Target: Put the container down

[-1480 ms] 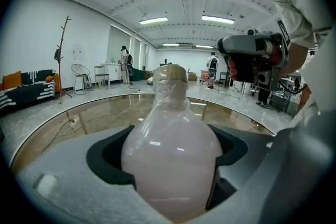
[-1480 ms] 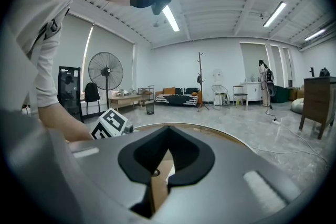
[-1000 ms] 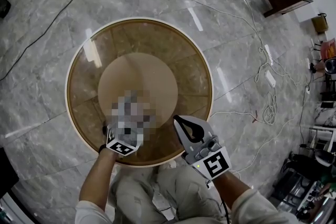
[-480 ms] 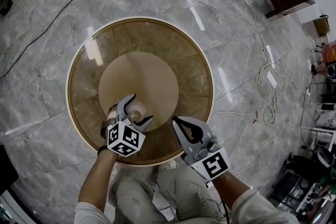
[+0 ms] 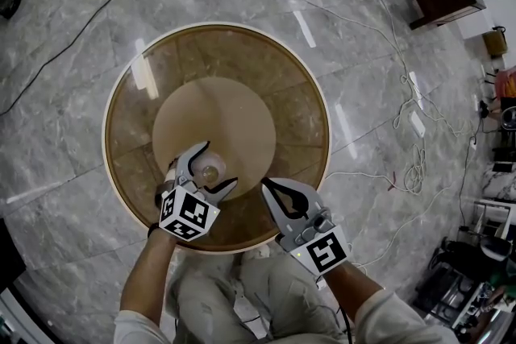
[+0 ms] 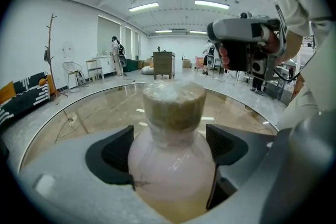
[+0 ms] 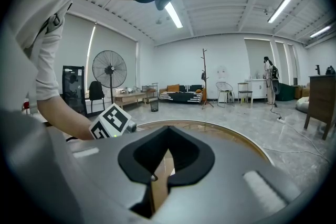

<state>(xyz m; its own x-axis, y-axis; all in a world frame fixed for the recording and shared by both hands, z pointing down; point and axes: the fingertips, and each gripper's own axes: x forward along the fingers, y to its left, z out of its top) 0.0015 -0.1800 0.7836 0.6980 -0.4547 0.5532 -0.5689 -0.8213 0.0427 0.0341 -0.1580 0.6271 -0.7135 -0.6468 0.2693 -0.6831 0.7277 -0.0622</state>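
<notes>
Holding state: left claw (image 5: pixel 216 165) is clamped on the container (image 6: pixel 170 160), one pad on each side of its rounded pale body, with the wrapped brown top sticking up above the pads. Container sits over the round glass bench (image 5: pixel 242 60), in the near-left part, a little in from the near edge and inside the rim. Can't tell from any view whether its base is touching the glass yet; the left gripper view shows the bench surface stretching away just below the claw, so I'd judge it low, at or close to contact. Right claw (image 5: pixel 270 188) has its jaws together with nothing between them and is parked over the near edge of the bench, just beside the left one, not involved. Progress, my read: carry is done and the container is at its drop spot; what's left is to confirm the base is seated, spread the left jaws and back the claw off without tipping it. It looks top-heavy and smooth-sided, so release slowly.
</notes>
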